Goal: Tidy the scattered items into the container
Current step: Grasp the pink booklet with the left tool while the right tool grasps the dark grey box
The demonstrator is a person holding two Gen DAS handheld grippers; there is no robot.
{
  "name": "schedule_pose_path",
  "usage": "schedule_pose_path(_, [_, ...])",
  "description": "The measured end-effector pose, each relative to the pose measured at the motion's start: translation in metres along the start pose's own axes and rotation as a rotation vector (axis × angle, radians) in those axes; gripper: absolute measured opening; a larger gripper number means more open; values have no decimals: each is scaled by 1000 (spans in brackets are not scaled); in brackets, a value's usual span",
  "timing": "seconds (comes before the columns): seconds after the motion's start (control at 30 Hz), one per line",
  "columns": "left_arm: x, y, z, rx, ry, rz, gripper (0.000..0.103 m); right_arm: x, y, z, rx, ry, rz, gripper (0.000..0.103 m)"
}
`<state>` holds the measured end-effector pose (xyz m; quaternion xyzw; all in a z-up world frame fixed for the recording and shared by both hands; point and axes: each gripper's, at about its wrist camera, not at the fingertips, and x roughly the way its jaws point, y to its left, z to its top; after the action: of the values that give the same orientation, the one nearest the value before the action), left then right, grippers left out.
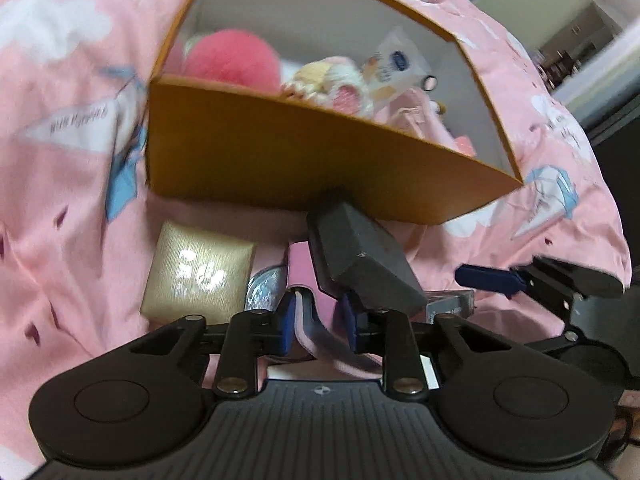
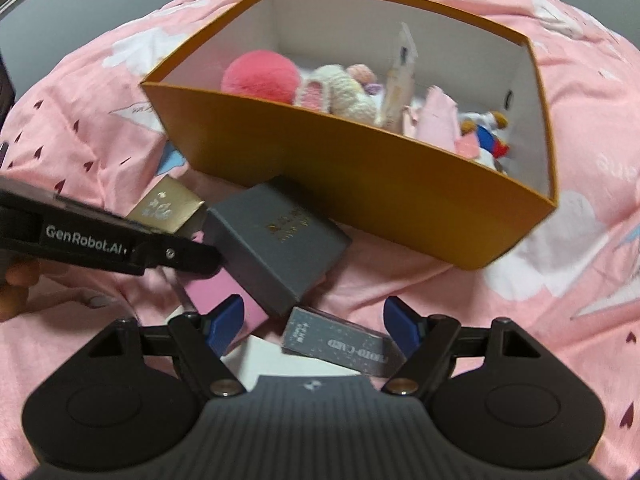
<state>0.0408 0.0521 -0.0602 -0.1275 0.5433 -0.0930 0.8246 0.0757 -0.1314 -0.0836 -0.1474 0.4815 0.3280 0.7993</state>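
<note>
The left tongs (image 1: 318, 320) are drawn narrow and clamped on the near end of a grey box (image 1: 366, 258). The right wrist view confirms it: the dark arm of those tongs reaches in from the left and meets the grey box (image 2: 276, 248) at its corner. The box is tilted, its far end lifted toward the orange wall of the container (image 1: 304, 160), which suggests it is gripped by one end so it can be swung up over the rim. A strip of something pink also sits between the pads; whether it is caught or only lies underneath, I cannot tell.

The right tongs (image 2: 316, 322) are spread wide and grip nothing. They hover just above a flat silver-grey card packet (image 2: 340, 344) lying on the pink bedspread (image 2: 560, 216), probably lined up as the next thing to collect.

Near the grey box, still outside the container, lie a gold box (image 1: 200, 272) and a pink flat item (image 2: 230, 296) partly under the grey box.

Further out, the open orange container (image 2: 360, 184) rests on the bed just beyond these items. Inside it already lie a pink pompom (image 2: 260, 76), a crocheted toy (image 2: 344, 92), a paper packet (image 2: 400, 76) leaning upright and a small doll (image 2: 490, 132), so the tidying looks well along.
</note>
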Motion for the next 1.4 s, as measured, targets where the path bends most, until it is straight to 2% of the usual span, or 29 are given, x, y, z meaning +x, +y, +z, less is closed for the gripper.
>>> schedule_pose_path(0.13, [-6, -18, 5, 137, -19, 7, 21, -2, 6, 4, -57, -22, -1, 78])
schedule_pose_path(0.33, [-4, -40, 15, 244, -21, -6, 18, 0, 3, 7, -69, -27, 19, 75])
schedule_pose_path(0.5, [3, -45, 20, 228, -9, -14, 19, 9, -8, 7, -8, -10, 33, 74])
schedule_pose_path(0.67, [11, -45, 21, 195, 2, 18, 20, 11, -19, 7, 52, -11, 58, 74])
schedule_pose_path(1.0, [20, -35, 21, 136, 63, 34, 23, -2, -31, 5, 96, -29, 30, 74])
schedule_pose_path(1.23, [15, -33, 17, 140, 44, 27, 21, -15, -41, 13, 179, -72, 48, 74])
schedule_pose_path(1.4, [5, -37, 14, 171, 2, 67, 20, -11, -45, 25, 239, -72, 53, 74])
